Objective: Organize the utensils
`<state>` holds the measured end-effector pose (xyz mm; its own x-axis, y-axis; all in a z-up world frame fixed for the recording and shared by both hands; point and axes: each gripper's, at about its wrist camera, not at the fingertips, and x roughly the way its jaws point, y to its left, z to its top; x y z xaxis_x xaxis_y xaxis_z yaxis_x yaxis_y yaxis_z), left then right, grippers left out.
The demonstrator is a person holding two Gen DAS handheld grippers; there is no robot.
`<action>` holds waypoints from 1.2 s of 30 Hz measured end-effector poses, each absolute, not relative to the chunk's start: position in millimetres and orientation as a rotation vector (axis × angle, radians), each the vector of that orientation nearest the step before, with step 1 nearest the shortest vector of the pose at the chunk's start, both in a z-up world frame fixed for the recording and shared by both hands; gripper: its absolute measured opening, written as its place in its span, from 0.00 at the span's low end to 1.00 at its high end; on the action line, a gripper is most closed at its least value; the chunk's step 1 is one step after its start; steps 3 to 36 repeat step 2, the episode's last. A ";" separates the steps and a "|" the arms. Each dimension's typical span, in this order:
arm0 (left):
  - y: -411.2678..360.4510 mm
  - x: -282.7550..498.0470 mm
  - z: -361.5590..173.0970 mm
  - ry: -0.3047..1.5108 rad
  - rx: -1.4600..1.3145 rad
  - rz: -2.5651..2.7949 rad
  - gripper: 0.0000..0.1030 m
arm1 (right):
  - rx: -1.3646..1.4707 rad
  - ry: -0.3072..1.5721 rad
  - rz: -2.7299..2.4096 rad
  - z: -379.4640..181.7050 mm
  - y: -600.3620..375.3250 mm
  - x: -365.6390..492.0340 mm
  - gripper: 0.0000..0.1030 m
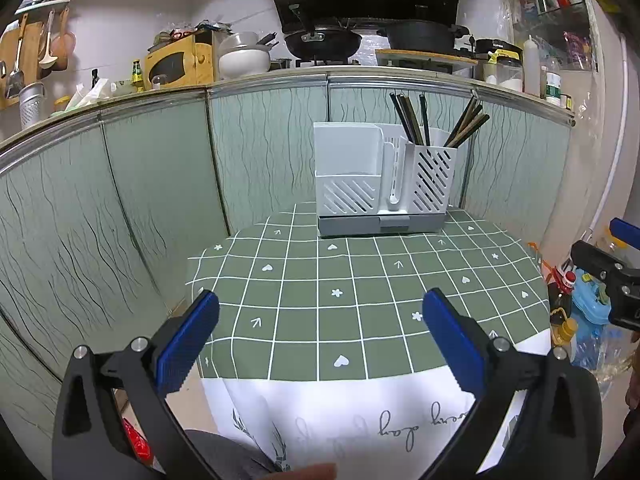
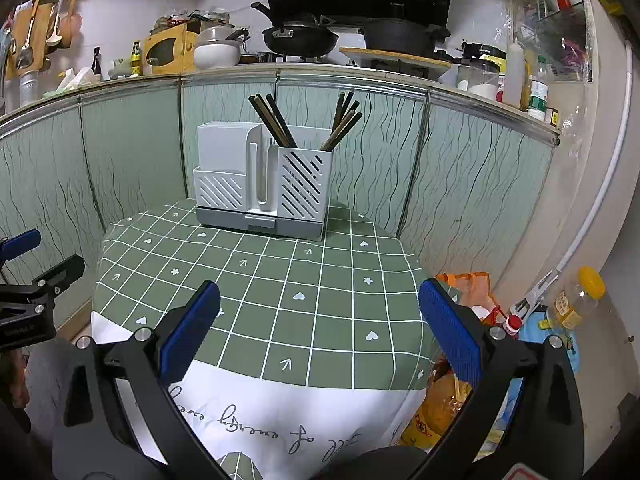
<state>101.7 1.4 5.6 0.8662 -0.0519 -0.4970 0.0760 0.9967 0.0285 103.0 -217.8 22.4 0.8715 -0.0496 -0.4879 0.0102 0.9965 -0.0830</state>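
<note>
While both hand-held grippers, left and right, hung spread and empty, the chopsticks stood in the holder on the surface: light, stiff, slippery sticks, probably best pinched mid-shaft.

Matt white plastic utensil holder, dark wooden chopsticks — cloth tablecloth
</note>
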 end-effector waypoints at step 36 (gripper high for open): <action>1.9 102.3 4.4 0.523 0.047 -0.067 0.95 | -0.078 0.514 -0.031 21.6 -218.2 103.9 0.93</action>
